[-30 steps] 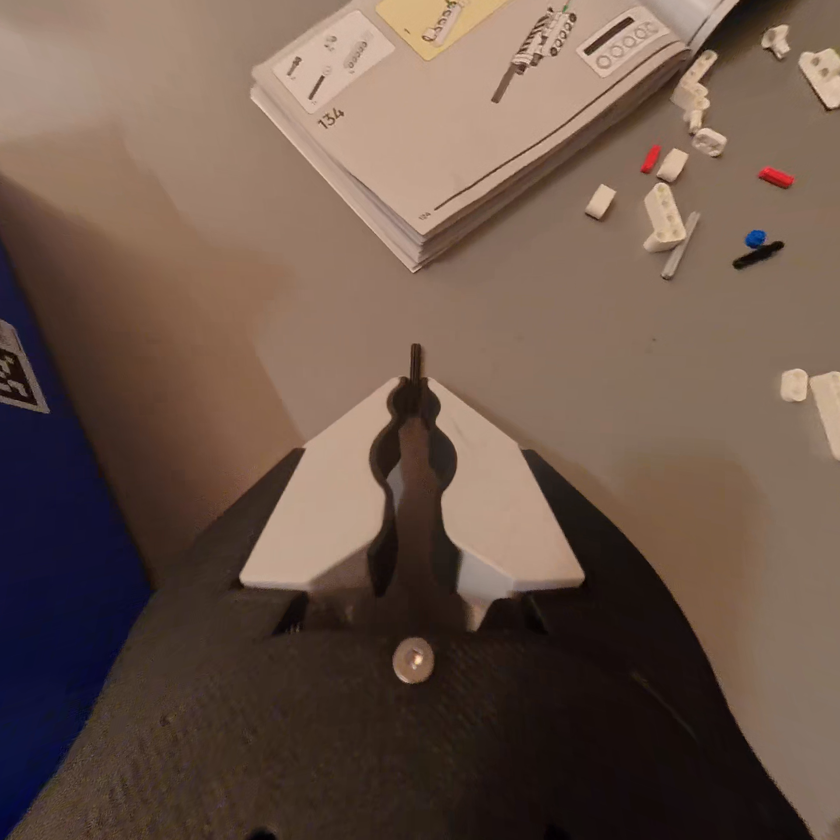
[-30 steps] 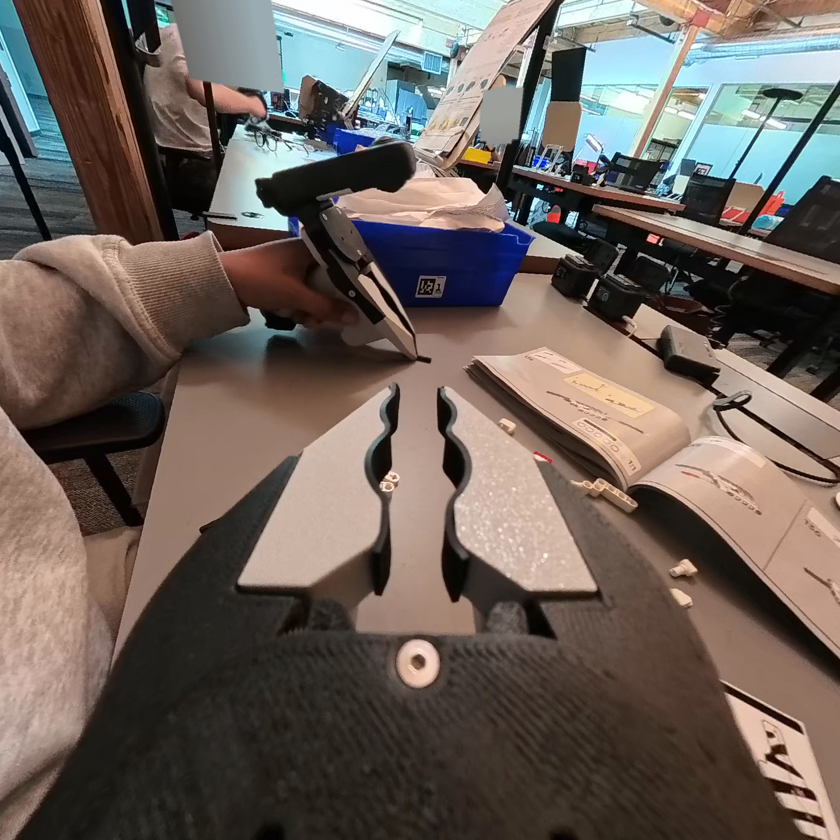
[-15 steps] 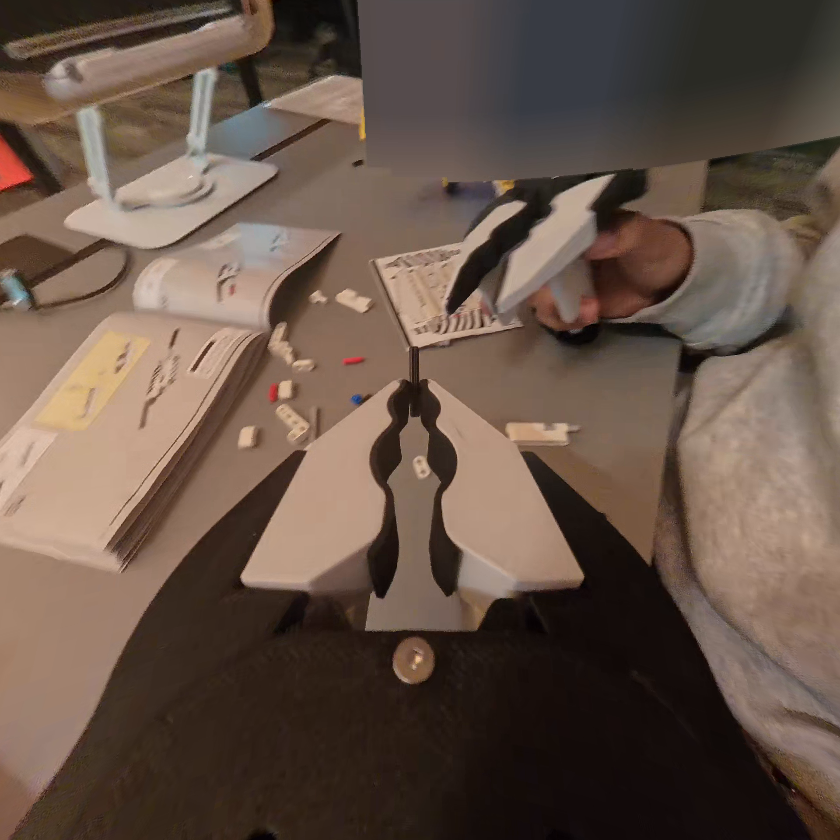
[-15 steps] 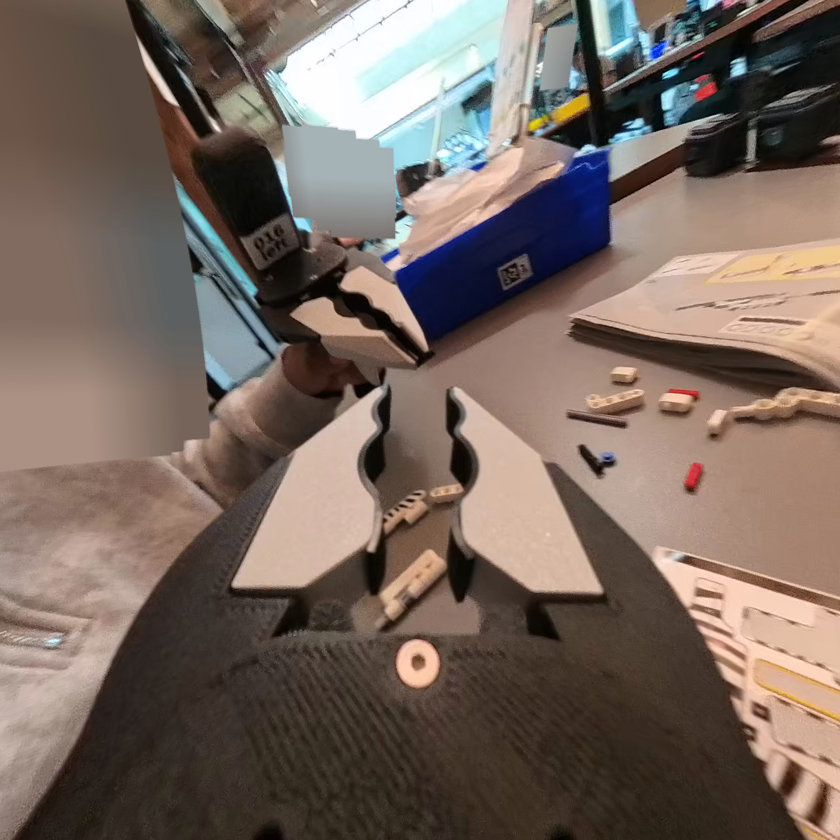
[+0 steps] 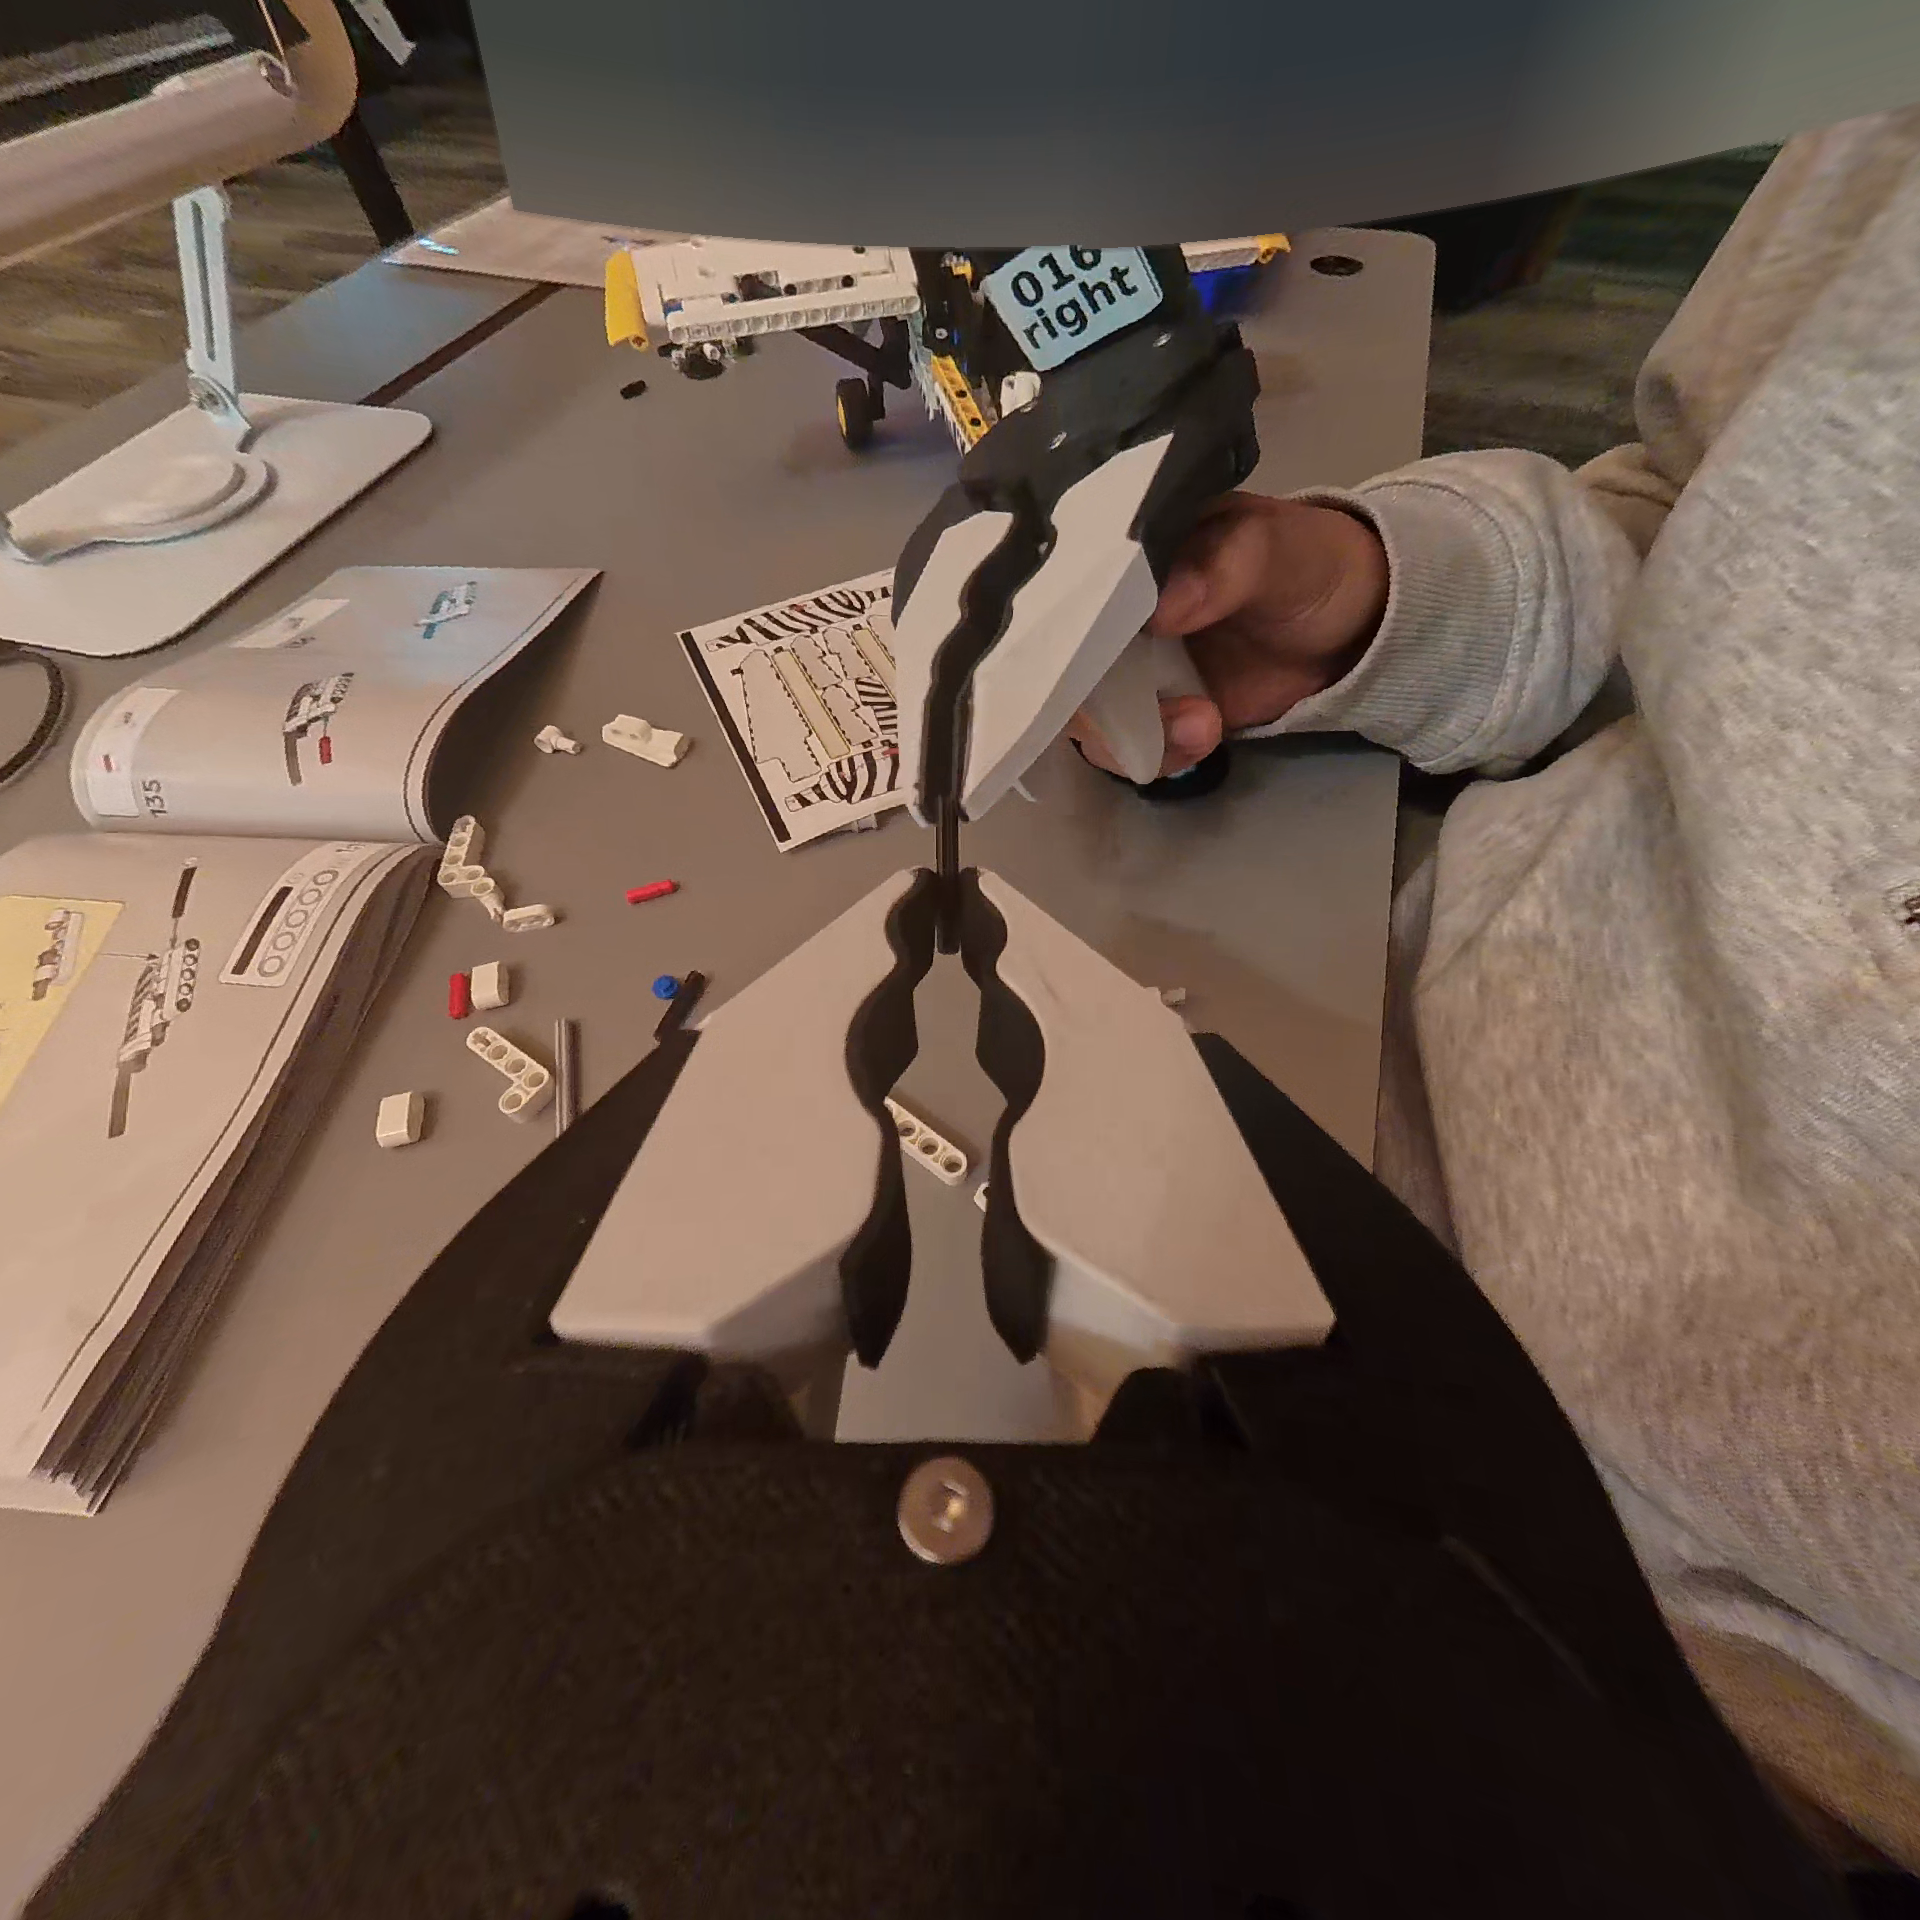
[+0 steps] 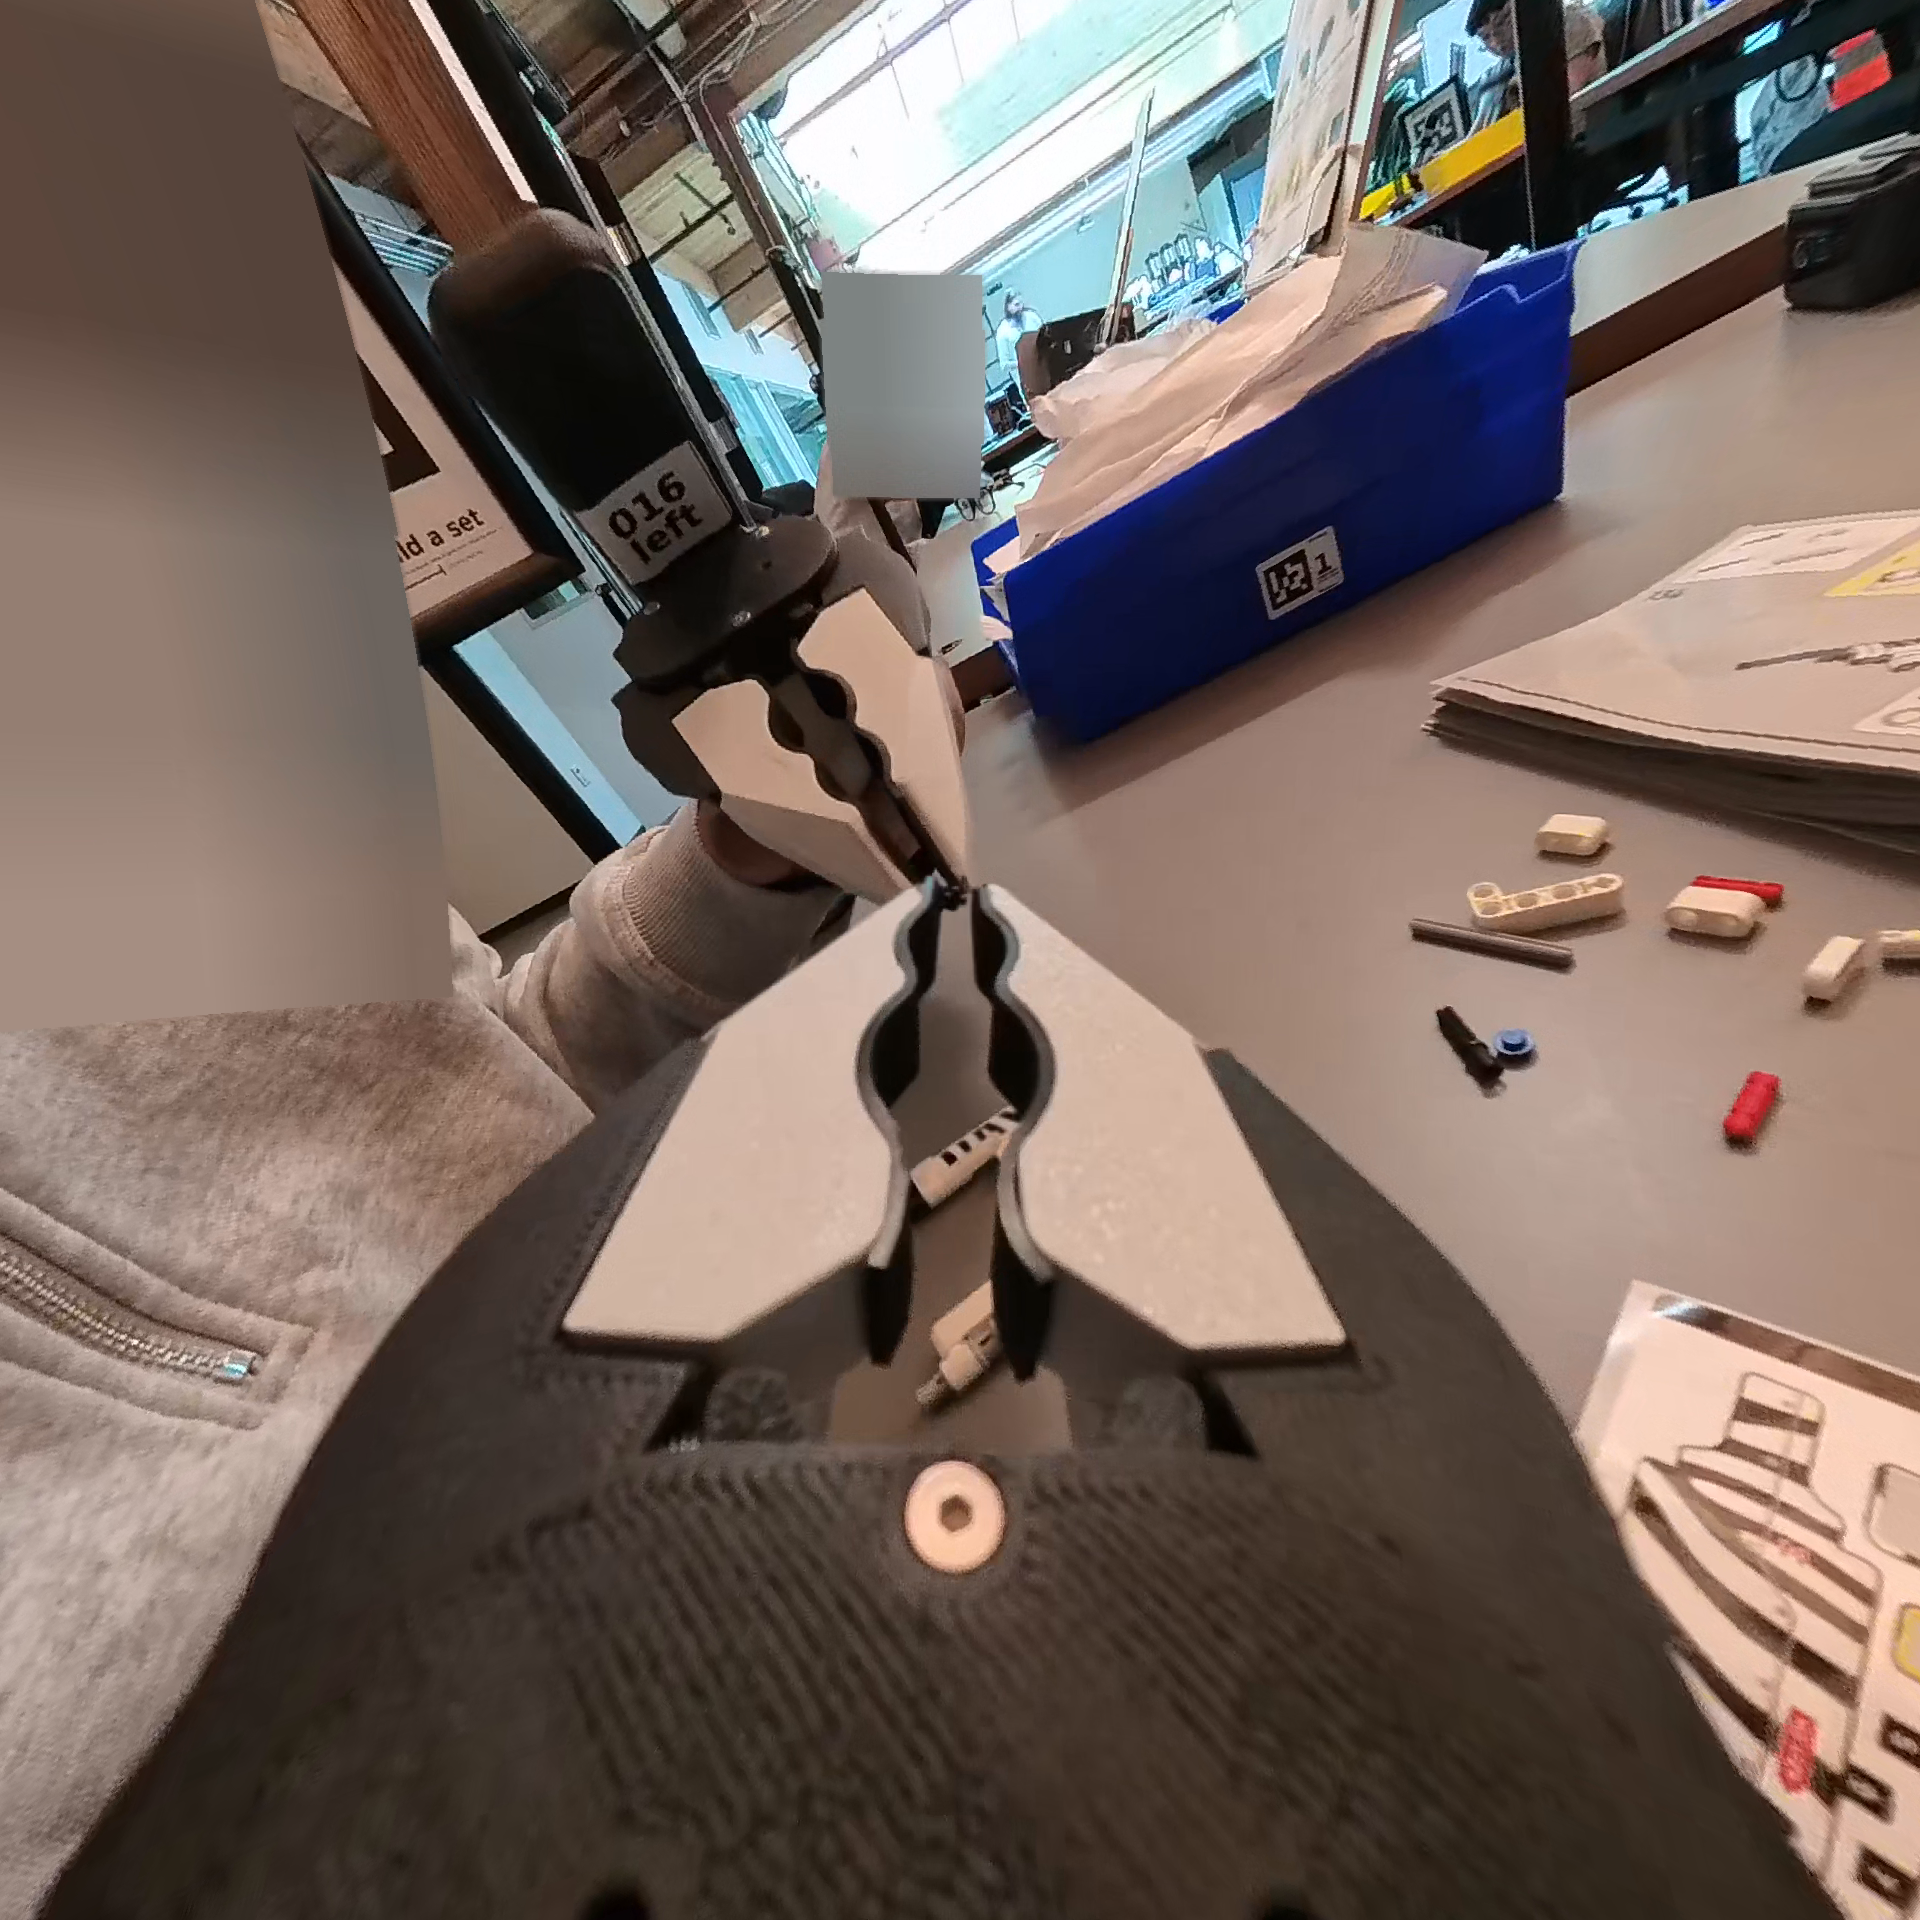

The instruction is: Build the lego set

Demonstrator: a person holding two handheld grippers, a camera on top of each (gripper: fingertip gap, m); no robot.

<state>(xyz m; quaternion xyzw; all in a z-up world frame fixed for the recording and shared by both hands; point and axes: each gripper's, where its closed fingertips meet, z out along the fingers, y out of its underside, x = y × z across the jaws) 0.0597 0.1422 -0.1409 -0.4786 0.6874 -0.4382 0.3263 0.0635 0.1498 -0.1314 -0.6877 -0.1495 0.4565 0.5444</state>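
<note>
My left gripper (image 5: 948, 899) is shut on a thin black axle (image 5: 948, 862) that sticks out past its tips. My right gripper (image 5: 940, 810) faces it tip to tip above the grey table (image 5: 1195, 935). Its jaws are closed on the axle's other end. In the right wrist view, my right gripper (image 6: 951, 899) is pinched on the small black axle end (image 6: 949, 890), and the left gripper (image 6: 930, 868) meets it from the upper left. A partly built white and yellow model (image 5: 790, 301) stands at the far side of the table.
An open instruction booklet (image 5: 208, 987) lies at the left. A striped sticker sheet (image 5: 810, 707) lies under the right gripper. Loose white beams (image 5: 509, 1070), a red pin (image 5: 651, 890) and a grey rod (image 6: 1491, 943) are scattered between. A blue bin (image 6: 1299, 582) stands behind, and the table edge (image 5: 1392, 831) runs on the right. My two grippers' fingertips are within a few centimetres of each other.
My left gripper swung away from the booklet to face the right gripper, still holding the axle. My right gripper moved in and went from open to shut on the axle's free end.
</note>
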